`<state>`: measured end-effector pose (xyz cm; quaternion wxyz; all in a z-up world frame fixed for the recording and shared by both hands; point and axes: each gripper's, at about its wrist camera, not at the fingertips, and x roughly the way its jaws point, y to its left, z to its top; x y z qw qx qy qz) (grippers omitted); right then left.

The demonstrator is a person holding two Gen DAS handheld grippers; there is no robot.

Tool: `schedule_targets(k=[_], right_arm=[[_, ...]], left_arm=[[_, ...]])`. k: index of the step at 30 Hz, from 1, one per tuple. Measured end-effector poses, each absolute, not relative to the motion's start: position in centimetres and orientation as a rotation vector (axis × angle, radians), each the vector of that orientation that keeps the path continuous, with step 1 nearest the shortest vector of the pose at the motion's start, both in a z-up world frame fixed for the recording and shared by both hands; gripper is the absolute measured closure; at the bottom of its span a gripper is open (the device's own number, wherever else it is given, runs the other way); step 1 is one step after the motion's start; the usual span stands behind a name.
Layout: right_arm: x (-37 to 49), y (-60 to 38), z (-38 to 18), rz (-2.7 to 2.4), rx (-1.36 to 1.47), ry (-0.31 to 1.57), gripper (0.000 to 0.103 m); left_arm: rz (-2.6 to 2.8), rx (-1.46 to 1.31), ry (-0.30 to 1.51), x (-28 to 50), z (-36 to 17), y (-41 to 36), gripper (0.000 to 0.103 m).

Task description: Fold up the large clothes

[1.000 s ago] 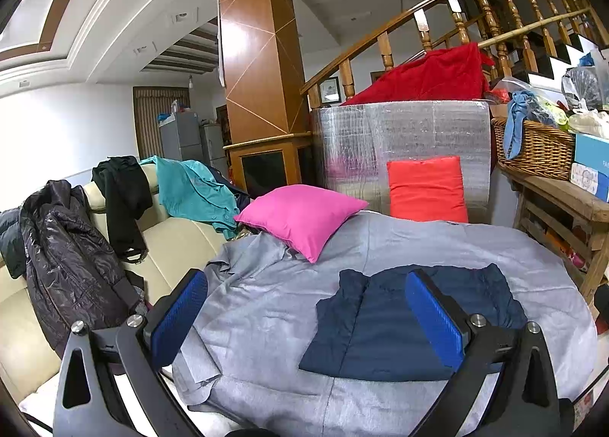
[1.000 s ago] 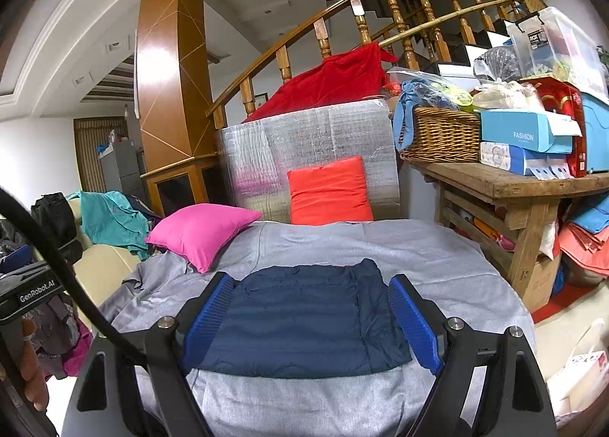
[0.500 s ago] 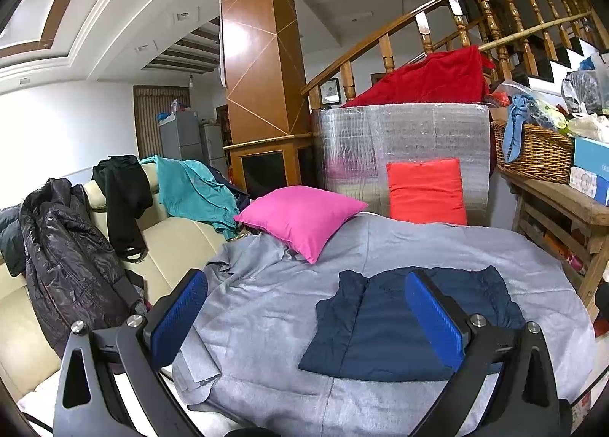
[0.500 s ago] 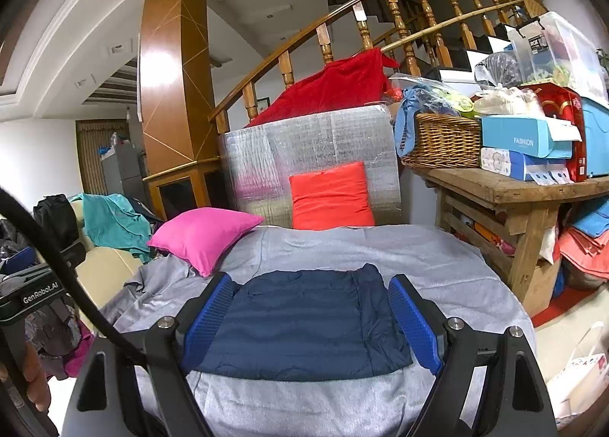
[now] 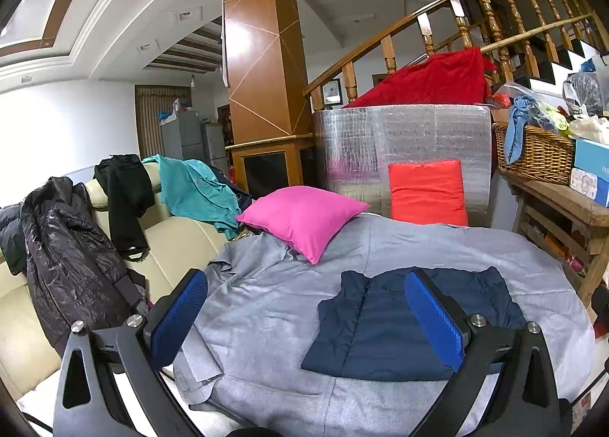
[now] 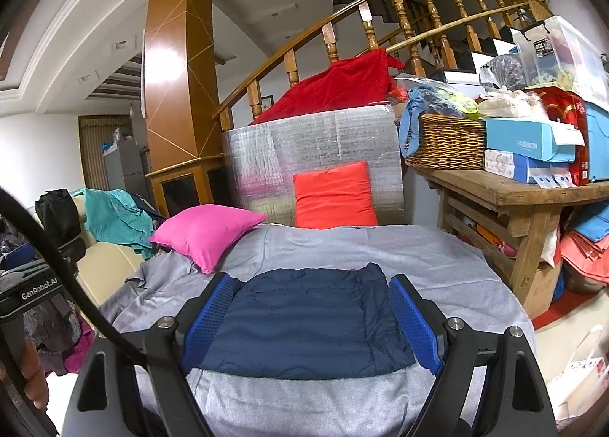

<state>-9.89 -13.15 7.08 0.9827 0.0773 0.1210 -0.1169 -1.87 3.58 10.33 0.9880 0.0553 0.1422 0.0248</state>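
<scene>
A big grey sheet [image 5: 399, 247] covers the round surface in the middle, and both views show it. On it lies one dark blue padded garment [image 6: 316, 319], folded into a neat flat block near the front edge. It lies by itself, touching only the sheet.

Behind it sit two pillows – one pink pillow [image 5: 304, 218] resting on the sheet, and one orange-red pillow [image 5: 428, 191] standing against a silver wrapped box [image 5: 403, 136]. One red cloth [image 5: 430, 81] is heaped on top of that box.

The left wrist view shows more of the cream sofa [image 5: 179, 243], with three things hung on it: a shiny dark coat [image 5: 64, 254], a black top [image 5: 123, 193] and a teal shirt [image 5: 194, 189]. The right wrist view shows only a bit of that sofa, but much more of the wooden table [image 6: 525, 201] – one wicker basket [image 6: 445, 142], blue boxes [image 6: 529, 144] and a clear tub [image 6: 567, 53] sit on it.

The left gripper [image 5: 304, 319] is spread wide with nothing between its two blue pads [image 5: 179, 311]; it hovers over the left side of the sheet. The right gripper [image 6: 310, 319] is spread wide too, just in front of the blue garment, and its pads [image 6: 413, 323] are not pinching it. At the left edge of the right wrist view, a hand [image 6: 32, 376] holds the other tool's handle.
</scene>
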Motion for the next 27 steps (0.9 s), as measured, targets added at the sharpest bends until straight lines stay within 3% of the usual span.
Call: schedule_targets(k=[27], right_arm=[[-8.4,-12.1,7.1,-0.205,0.100,0.273,0.016]], left_arm=[[0.040,0.111,0.304,-1.1,9.9,3.8,0.000]])
